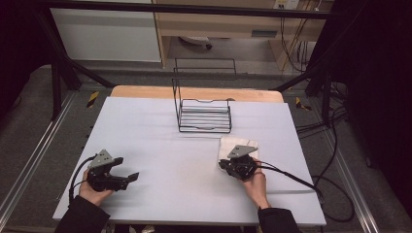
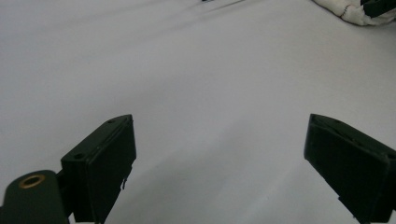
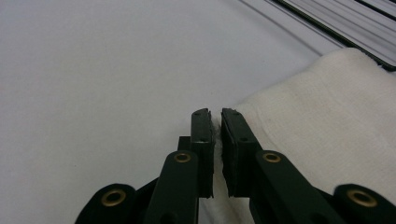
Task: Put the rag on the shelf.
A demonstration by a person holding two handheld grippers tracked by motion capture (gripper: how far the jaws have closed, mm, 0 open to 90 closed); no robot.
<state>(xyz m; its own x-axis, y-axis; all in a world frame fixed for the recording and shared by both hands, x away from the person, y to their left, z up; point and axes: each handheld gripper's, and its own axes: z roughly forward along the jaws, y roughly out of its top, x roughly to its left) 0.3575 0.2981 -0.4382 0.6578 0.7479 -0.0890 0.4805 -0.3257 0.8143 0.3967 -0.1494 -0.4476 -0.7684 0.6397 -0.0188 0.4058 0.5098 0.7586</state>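
Note:
A folded white cloth (image 1: 233,141) lies on the right half of the white table (image 1: 160,141). At its near left edge my right gripper (image 1: 224,164) is shut on the cloth. In the right gripper view the jaws (image 3: 215,112) pinch the edge of the cloth (image 3: 317,121), which spreads off to the right. My left gripper (image 1: 127,168) rests low at the near left of the table, open, with bare table between its fingers (image 2: 219,121). Far off in the left gripper view lie the cloth (image 2: 350,11) and a bit of the right gripper (image 2: 378,4).
A black wire rack (image 1: 204,114) stands at the back middle of the table, just beyond the cloth; its bars show in the right gripper view (image 3: 341,18). Cables trail from both grippers. A black frame surrounds the table.

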